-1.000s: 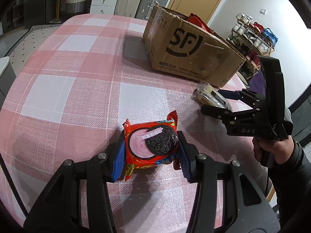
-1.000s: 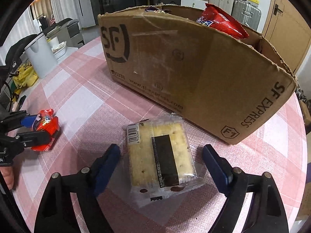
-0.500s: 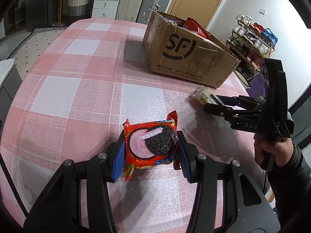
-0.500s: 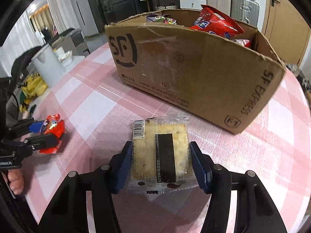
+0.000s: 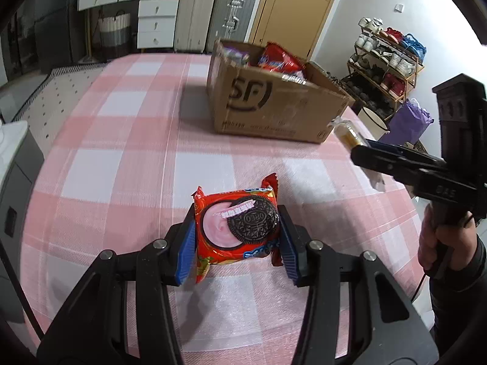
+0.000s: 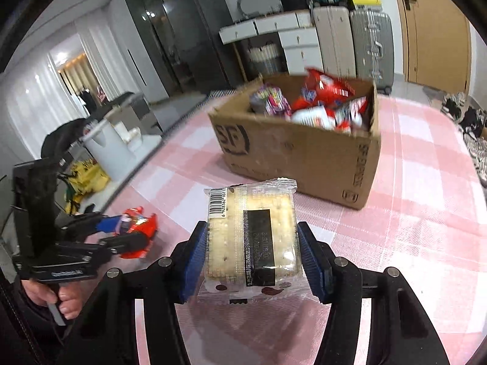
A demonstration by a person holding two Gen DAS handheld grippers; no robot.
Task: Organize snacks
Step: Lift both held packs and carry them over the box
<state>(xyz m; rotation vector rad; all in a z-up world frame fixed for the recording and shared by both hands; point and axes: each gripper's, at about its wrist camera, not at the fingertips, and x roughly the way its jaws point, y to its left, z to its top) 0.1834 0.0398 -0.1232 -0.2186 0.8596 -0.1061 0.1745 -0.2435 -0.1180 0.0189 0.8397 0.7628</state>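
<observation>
My left gripper is shut on a red Oreo pack and holds it above the pink checked table. My right gripper is shut on a clear pack of crackers and holds it above the table. An open SF cardboard box stands at the far side and holds several red and purple snack bags. The right gripper with its cracker pack shows at the right of the left wrist view. The left gripper with the Oreo pack shows at the left of the right wrist view.
Suitcases and white drawers stand beyond the table's far edge. A shoe rack and a purple bag are off the right edge. A grey bin stands off the table's left side.
The right gripper closed on the cracker pack and lifted it off the table. The left gripper rose with the Oreo pack. The box interior now shows.
</observation>
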